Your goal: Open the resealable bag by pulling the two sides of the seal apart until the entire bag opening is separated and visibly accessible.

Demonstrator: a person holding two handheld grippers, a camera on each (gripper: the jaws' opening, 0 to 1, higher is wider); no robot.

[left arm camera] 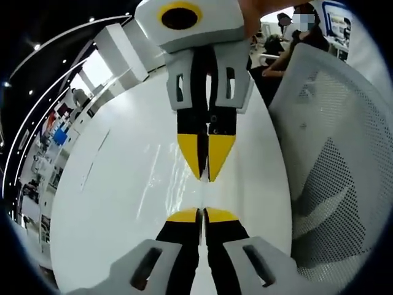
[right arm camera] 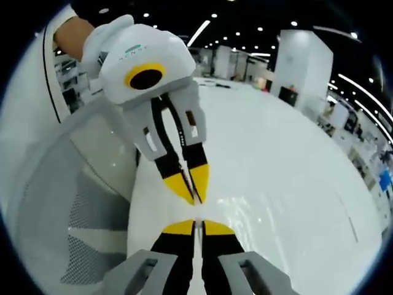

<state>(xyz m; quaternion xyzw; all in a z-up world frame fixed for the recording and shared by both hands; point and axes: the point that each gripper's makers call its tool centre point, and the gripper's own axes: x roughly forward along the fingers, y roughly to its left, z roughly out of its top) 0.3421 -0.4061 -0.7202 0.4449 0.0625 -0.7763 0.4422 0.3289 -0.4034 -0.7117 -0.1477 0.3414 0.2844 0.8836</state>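
white table lies under both tools, smooth and shiny. the clear bag is on it, right between the two tools. it is very hard to see, just some shiny streaks on the table top.

in the left gripper view, the left gripper comes up from the bottom. its two yellow tips are pressed tight together, with a thin clear edge of the bag pinched between them. the right gripper reaches down from the top, tip to tip with the left one and very near it. its yellow tips are squeezed together on the bag edge too.

in the right gripper view, the right gripper is at the bottom and the left gripper points down at it. shiny bits of the bag show just beside the tips.

a white mesh chair stands beside the table. a hand holds the left gripper from behind.
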